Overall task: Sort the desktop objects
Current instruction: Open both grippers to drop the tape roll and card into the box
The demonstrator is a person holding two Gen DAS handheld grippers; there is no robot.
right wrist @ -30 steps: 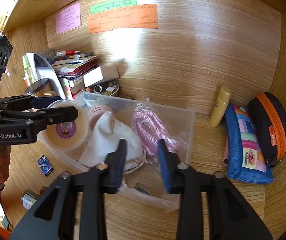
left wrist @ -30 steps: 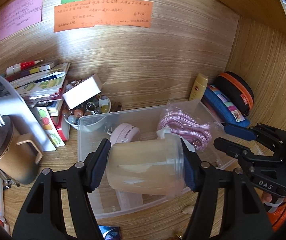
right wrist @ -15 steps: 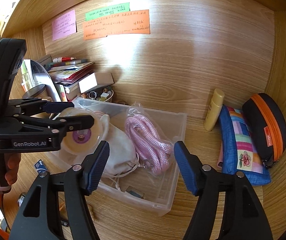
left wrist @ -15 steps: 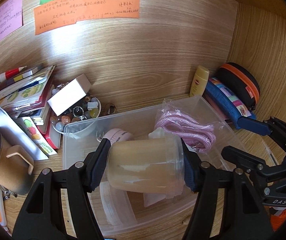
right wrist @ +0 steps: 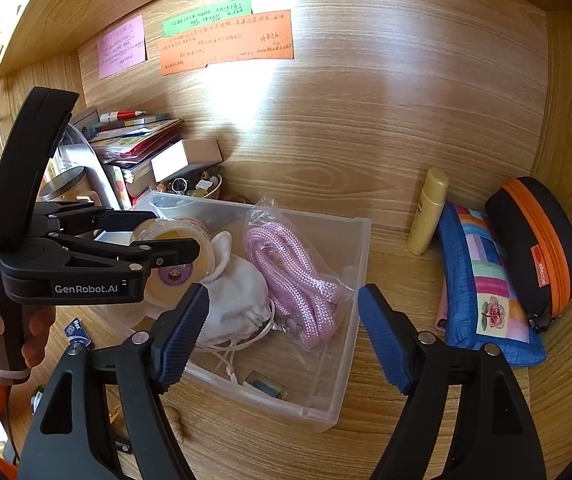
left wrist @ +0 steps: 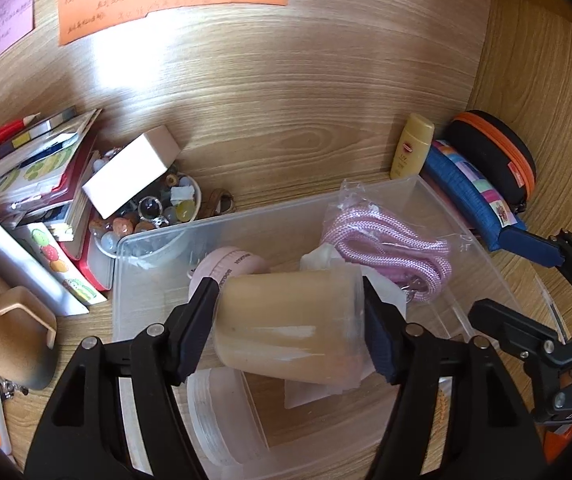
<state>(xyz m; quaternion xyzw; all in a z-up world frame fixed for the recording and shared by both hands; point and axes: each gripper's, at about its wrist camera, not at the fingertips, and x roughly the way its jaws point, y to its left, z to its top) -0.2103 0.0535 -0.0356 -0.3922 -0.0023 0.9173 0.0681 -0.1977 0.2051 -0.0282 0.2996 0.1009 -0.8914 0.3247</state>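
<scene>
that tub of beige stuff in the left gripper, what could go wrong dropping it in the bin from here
The tub lies on its side between the opening jaws of the left gripper, above the clear bin. Let go, it may roll, or its lid may pop.

The white pouch and the bagged pink rope crowd the bin, so the tub could land on them and tip.

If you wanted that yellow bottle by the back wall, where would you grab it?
Probably across the body of the yellow bottle, below its cap, coming from the front. It leans against the back wall, with the blue pouch close on its right, so only the front and left look free.
</scene>
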